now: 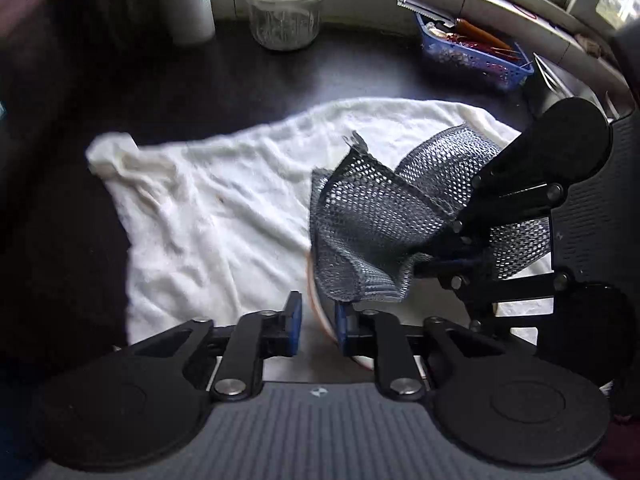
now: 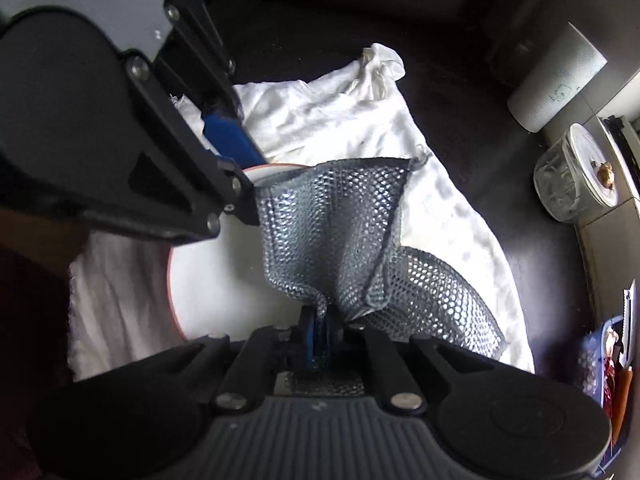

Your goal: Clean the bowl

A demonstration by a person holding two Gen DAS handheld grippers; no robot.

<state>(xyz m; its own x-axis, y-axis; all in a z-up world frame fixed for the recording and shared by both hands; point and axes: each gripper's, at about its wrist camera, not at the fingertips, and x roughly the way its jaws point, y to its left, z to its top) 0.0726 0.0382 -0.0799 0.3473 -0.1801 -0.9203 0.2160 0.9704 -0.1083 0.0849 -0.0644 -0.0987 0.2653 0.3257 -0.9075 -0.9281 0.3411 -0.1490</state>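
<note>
Dark counter (image 1: pixel 240 72), white towel (image 1: pixel 208 216); bowl (image 2: pixel 216 280) rim between left gripper (image 1: pixel 318 324) pads.

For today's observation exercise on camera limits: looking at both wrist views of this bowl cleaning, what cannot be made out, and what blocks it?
- Bowl interior: right wrist view, half covered by the mesh cloth; dirt cannot be judged.
- Bowl in the left wrist view: only a rim sliver shows between the left claw pads, under the cloth.
- Blue basket contents: cut off by the right wrist view's edge.
- Glass jar contents: left wrist view, too small and blurred.
</note>
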